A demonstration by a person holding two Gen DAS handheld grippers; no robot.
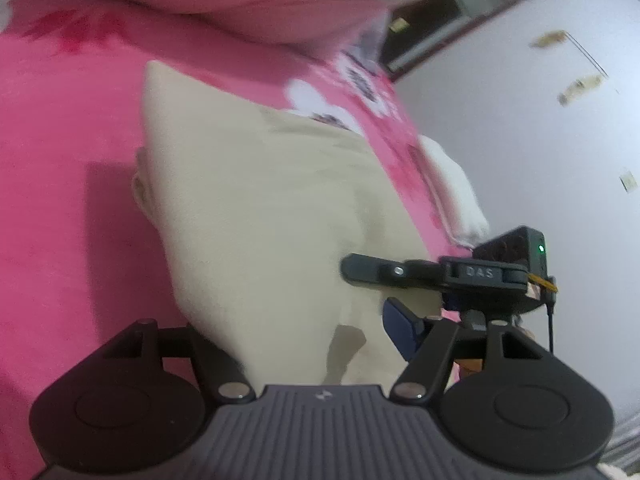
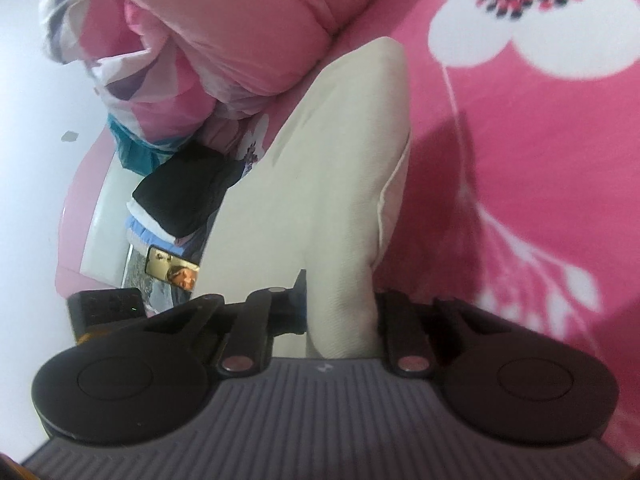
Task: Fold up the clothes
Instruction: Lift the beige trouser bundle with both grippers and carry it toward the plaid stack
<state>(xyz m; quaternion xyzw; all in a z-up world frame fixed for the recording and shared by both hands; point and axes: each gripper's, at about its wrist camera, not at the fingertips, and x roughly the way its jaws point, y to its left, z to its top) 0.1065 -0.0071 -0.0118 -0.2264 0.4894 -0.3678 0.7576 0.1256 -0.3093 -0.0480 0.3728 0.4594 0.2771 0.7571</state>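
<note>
A cream garment (image 1: pixel 260 200) lies in a long folded strip on the pink flowered bedspread (image 1: pixel 60 160). Its near end rises into my left gripper (image 1: pixel 304 344) and fills the gap between the fingers, which stand fairly wide apart and closed on the bunched fabric. To its right, my right gripper (image 1: pixel 352 270) shows side-on, pinching the same end. In the right wrist view the cream garment (image 2: pixel 340 160) narrows to a thick fold clamped in my right gripper (image 2: pixel 340 316). The far end rests on the bedspread (image 2: pixel 520 180).
A puffy pink duvet (image 2: pixel 240 20) is heaped at the far end of the bed. A black garment (image 2: pixel 184 192) and a phone (image 2: pixel 172 268) lie near the bed's edge. A white wall (image 1: pixel 520 140) and a dark-framed doorway (image 1: pixel 460 12) stand beyond.
</note>
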